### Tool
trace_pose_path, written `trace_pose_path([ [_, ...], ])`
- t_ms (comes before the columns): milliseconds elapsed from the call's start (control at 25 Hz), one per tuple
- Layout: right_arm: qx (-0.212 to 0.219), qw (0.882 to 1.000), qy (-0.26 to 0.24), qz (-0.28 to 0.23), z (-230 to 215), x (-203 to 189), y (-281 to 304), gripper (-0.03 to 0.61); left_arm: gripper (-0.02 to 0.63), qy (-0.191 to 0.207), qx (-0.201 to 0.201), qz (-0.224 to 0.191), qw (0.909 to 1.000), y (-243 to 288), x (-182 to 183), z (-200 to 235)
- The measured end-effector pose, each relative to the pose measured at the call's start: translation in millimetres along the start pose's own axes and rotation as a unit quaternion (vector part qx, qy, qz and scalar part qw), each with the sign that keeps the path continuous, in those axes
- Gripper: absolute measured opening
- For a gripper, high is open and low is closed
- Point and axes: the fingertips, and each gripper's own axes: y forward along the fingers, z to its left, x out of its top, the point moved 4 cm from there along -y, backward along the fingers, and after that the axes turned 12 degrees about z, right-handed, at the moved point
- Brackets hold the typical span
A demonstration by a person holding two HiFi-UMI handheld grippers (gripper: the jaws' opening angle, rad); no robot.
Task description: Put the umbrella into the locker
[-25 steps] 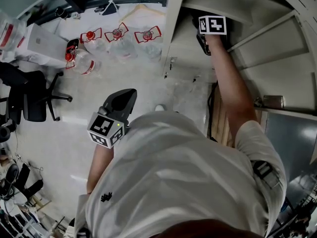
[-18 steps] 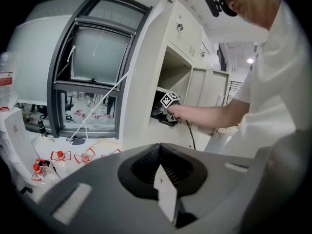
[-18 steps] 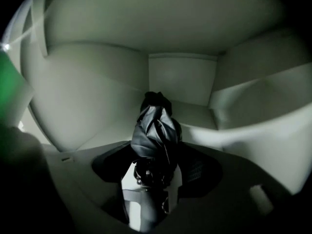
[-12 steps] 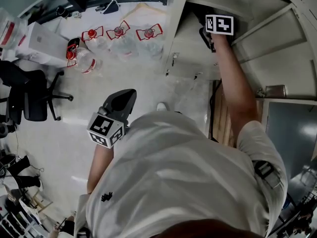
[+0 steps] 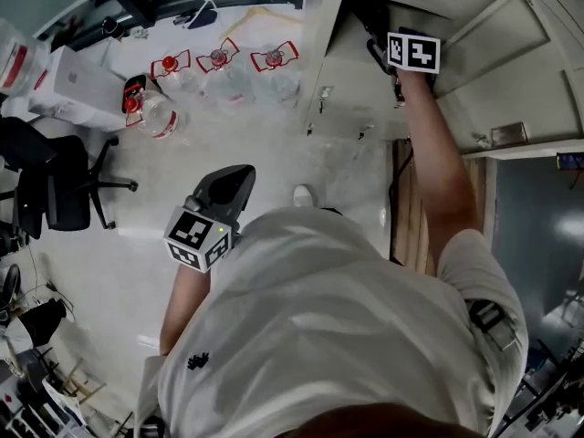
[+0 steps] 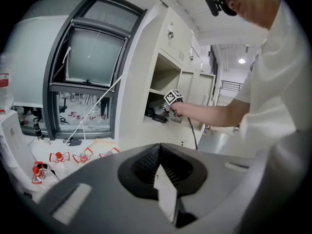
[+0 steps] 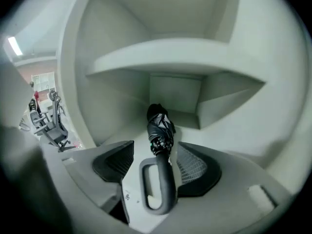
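A folded black umbrella (image 7: pixel 160 128) lies inside a pale locker compartment (image 7: pixel 175 52), its looped handle (image 7: pixel 158 186) pointing back between the jaws of my right gripper (image 7: pixel 156 152). Those jaws stand apart, so the gripper is open; the handle lies close to the right pad (image 7: pixel 195 165). In the head view my right gripper (image 5: pixel 406 53) reaches into the locker (image 5: pixel 474 53) at the top right. The left gripper view shows the umbrella (image 6: pixel 157 116) as a dark shape in that opening. My left gripper (image 5: pixel 235 179) hangs over the floor, shut and holding nothing.
Several water bottles with red handles (image 5: pixel 219 62) stand on the floor by the window (image 6: pixel 92 57). A black office chair (image 5: pixel 55 181) and a white box (image 5: pixel 78 80) sit at the left. A dark cable (image 5: pixel 394 190) hangs by the locker's lower part.
In the head view my right gripper has shifted a little to the right at the locker opening. The left gripper has stayed where it was.
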Motion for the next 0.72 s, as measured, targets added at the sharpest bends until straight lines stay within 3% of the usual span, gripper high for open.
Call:
trace_pose_path([
  [240,-0.002,1.000,0.013,-0.018,15.4,-23.1,-40.2,0.248,0.055,0.012,-0.014,-0.003,0.9998,-22.3,-12.7,-5.8],
  [480,-0.001,0.999,0.015,-0.040,38.9,-50.9,-81.1,0.141,0.055,0.026,-0.022,-0.007,0.9994,-45.6,-29.7,-13.8],
  [720,0.006,0.999,0.014,-0.047,68.3,-81.4,-114.7,0.080,0.055,0.030,-0.025,-0.016,0.9991,-71.8,-45.5,-21.3],
])
